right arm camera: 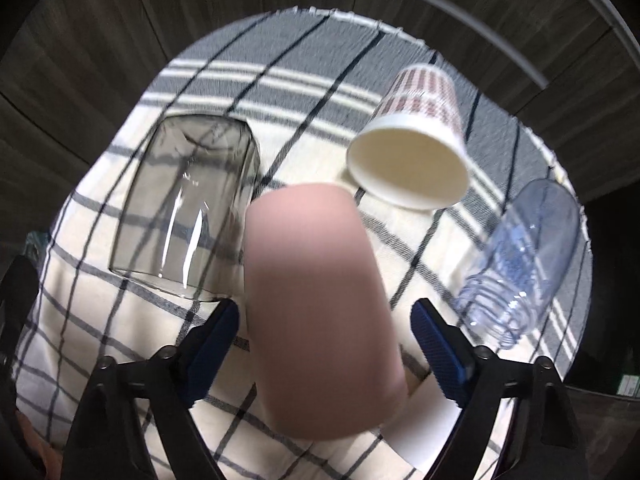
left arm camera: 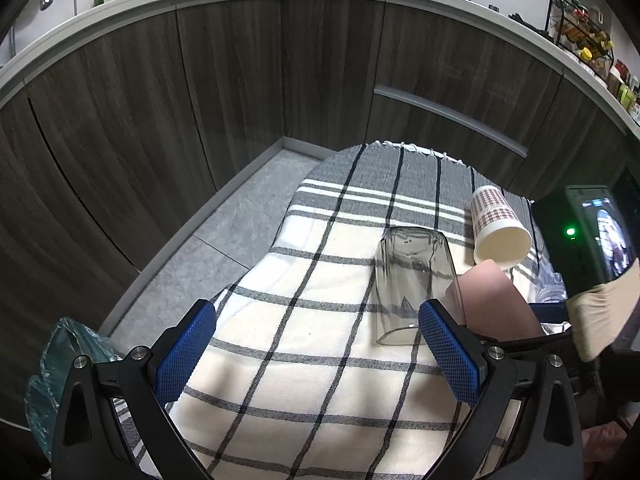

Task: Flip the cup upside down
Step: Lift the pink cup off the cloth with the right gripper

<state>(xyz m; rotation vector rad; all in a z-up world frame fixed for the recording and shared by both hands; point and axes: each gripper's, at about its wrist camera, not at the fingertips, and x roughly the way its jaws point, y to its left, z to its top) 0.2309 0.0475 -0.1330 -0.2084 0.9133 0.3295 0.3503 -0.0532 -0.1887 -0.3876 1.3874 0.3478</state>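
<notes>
The pink cup (right arm camera: pixel 320 312) stands inverted on the checked cloth (right arm camera: pixel 100 340), between the spread fingers of the right gripper (right arm camera: pixel 325 340), neither pad touching it. A smoked glass tumbler (right arm camera: pixel 188 204) lies just left of the pink cup; a patterned paper cup (right arm camera: pixel 416 148) lies behind it; a clear plastic bottle (right arm camera: pixel 524 256) lies to its right. The left gripper (left arm camera: pixel 316 348) hovers with its fingers spread, holding nothing.
</notes>
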